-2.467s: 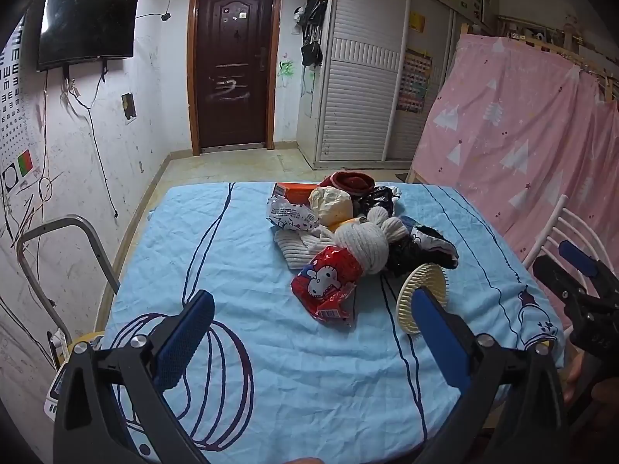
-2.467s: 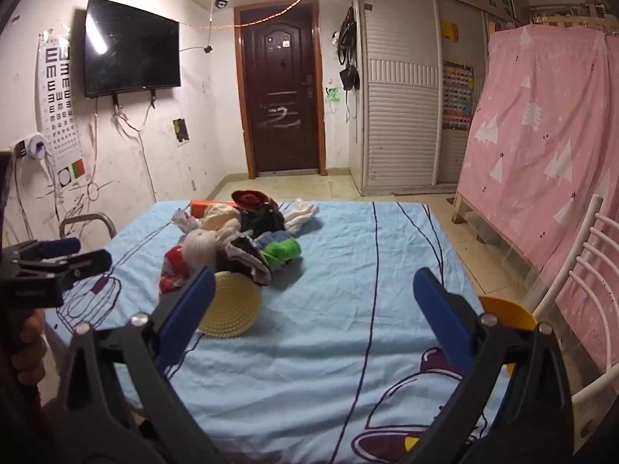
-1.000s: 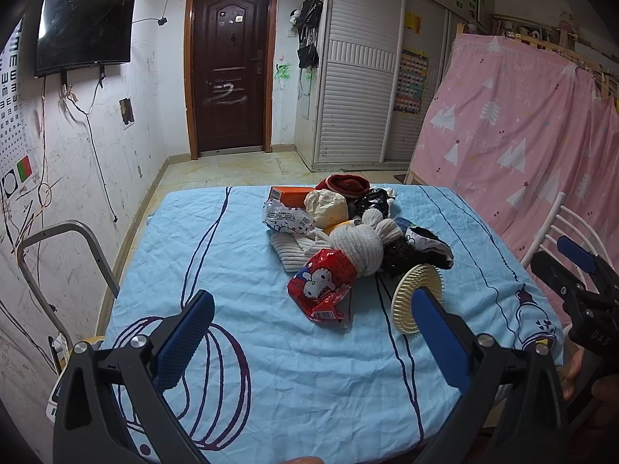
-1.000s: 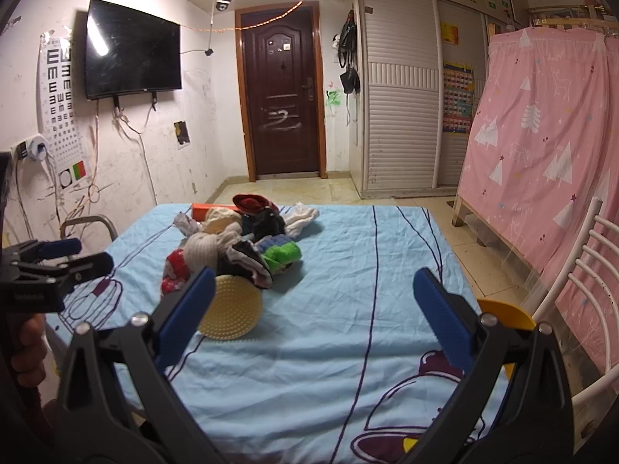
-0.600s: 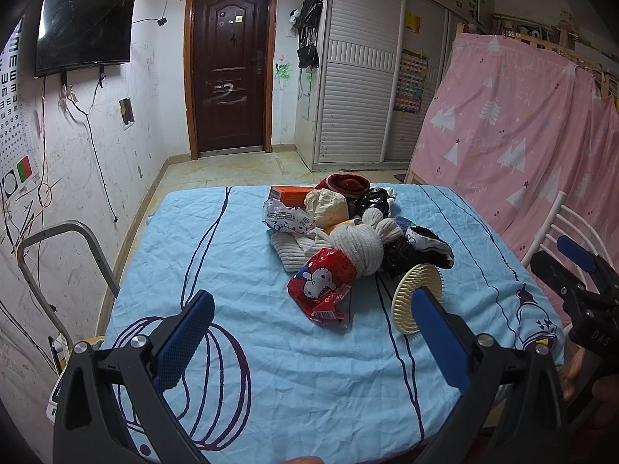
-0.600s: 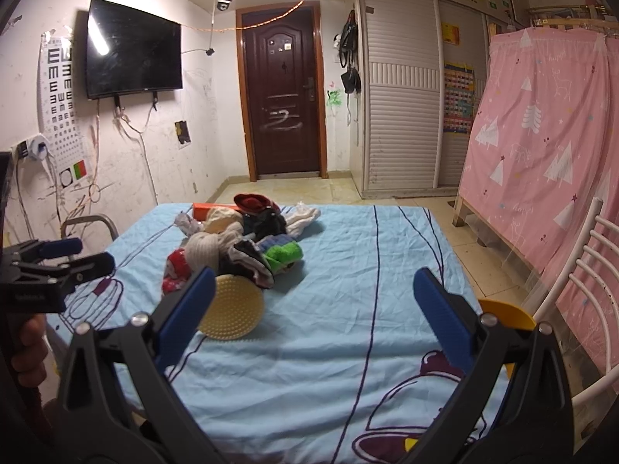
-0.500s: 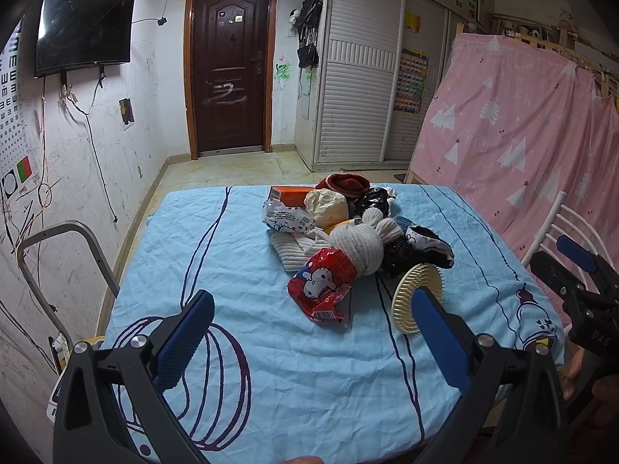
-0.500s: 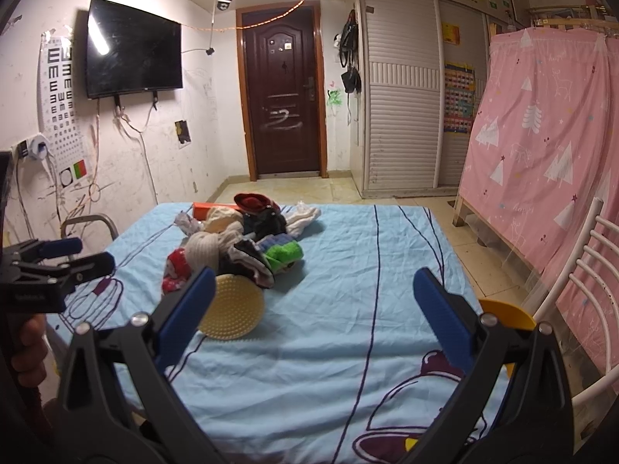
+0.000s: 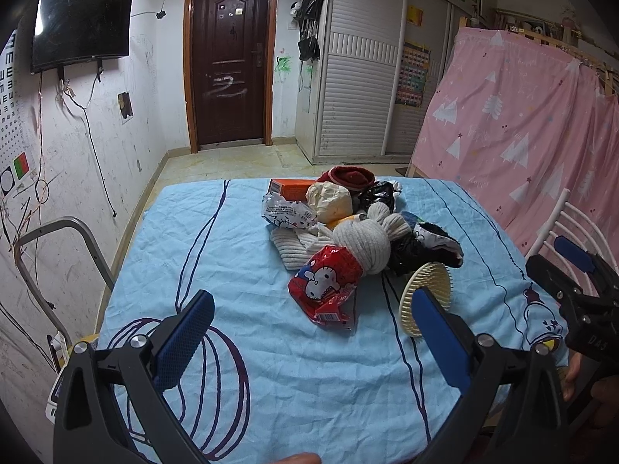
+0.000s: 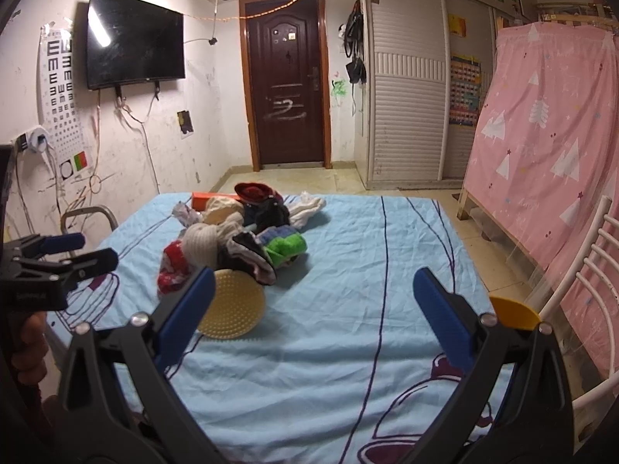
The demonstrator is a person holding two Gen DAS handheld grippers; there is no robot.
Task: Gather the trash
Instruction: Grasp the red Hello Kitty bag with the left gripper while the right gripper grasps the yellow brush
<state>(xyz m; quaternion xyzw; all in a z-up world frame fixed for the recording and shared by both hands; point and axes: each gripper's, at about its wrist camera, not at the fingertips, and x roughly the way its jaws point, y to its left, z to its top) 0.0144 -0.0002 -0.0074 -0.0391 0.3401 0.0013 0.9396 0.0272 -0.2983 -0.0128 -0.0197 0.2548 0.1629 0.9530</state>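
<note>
A pile of things lies mid-table on the blue cloth. In it are a red Hello Kitty wrapper, a white printed wrapper, an orange box, a crumpled cream wad, socks and clothes. The pile also shows in the right wrist view, with the red wrapper at its left. My left gripper is open and empty, short of the red wrapper. My right gripper is open and empty, right of the pile.
A round yellow brush leans at the pile's near edge, also in the right wrist view. A white chair and pink curtain stand right of the table. A metal frame stands at the left.
Both views have shifted only slightly; the pile and both open grippers stay as they were.
</note>
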